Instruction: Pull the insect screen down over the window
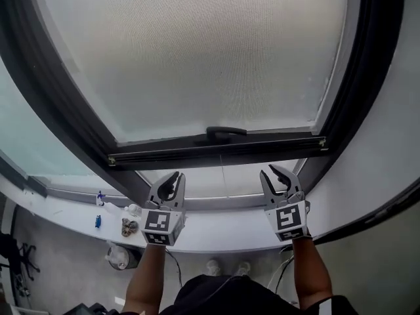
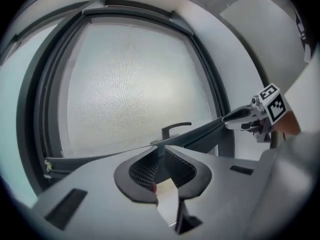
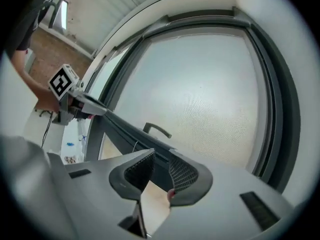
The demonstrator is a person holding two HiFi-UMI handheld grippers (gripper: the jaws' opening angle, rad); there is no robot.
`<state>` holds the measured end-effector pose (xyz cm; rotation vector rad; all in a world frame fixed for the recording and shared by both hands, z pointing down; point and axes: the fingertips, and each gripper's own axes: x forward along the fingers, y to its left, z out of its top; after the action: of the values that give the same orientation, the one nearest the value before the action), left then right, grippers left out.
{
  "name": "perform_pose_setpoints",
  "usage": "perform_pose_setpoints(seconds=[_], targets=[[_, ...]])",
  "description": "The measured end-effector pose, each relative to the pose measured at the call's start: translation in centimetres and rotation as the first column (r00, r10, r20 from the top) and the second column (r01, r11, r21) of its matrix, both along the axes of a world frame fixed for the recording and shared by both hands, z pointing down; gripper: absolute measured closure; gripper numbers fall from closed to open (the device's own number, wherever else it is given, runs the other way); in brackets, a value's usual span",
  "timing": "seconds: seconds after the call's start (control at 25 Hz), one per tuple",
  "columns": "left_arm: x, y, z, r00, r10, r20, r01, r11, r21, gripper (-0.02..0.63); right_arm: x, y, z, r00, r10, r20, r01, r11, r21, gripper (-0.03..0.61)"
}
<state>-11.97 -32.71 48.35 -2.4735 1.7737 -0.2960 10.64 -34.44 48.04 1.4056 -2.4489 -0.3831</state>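
The pale mesh insect screen (image 1: 197, 51) covers most of the window. Its dark bottom bar (image 1: 262, 146) with a curved handle (image 1: 226, 133) hangs a little above the sill. My left gripper (image 1: 172, 179) reaches up to the bar left of the handle. In the left gripper view its jaws (image 2: 161, 154) stand nearly together, pinching the bar's lower edge (image 2: 100, 159). Right of the handle, my right gripper (image 1: 279, 174) also meets the bar. In the right gripper view the bar (image 3: 125, 129) fills the narrow gap between its pads (image 3: 161, 161). Each gripper shows in the other's view, right (image 2: 245, 116) and left (image 3: 85, 104).
A thin cord (image 1: 222, 176) hangs from the bar's middle. The dark window frame (image 1: 367, 77) runs down both sides. The white sill (image 1: 216, 231) carries small bottles and bits (image 1: 125, 225) at the left. On the floor below stand a round pot (image 1: 118, 258) and the person's shoes (image 1: 226, 268).
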Motion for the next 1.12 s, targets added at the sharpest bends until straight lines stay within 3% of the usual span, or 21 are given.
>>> perform_pose_setpoints(seconds=[0.2,0.52,0.68,1.12], targets=[[0.9,1.7,0.0,0.997,-0.051,-0.053,0.052,0.999,0.012,0.584,-0.9,1.4,0.7,0.996,-0.022,0.091,0.022,1.0,-0.001,0.574],[1.0,4.7,0.9,0.989,-0.073,-0.13,0.075,0.997,0.014,0.612,-1.5,4.5,1.0,0.966,0.045,0.255,-0.042,0.999,-0.02,0.575],[0.4,7.0,1.5,0.986,-0.072,-0.148,0.075,0.997,0.012,0.612,-1.9,6.9,0.9,0.952,0.127,0.279,-0.118,0.992,-0.049,0.575],[-2.4,14.9,2.3,0.985,-0.068,-0.156,0.072,0.997,0.022,0.612,-7.5,17.2,2.0,0.938,0.111,0.328,-0.11,0.994,-0.021,0.575]])
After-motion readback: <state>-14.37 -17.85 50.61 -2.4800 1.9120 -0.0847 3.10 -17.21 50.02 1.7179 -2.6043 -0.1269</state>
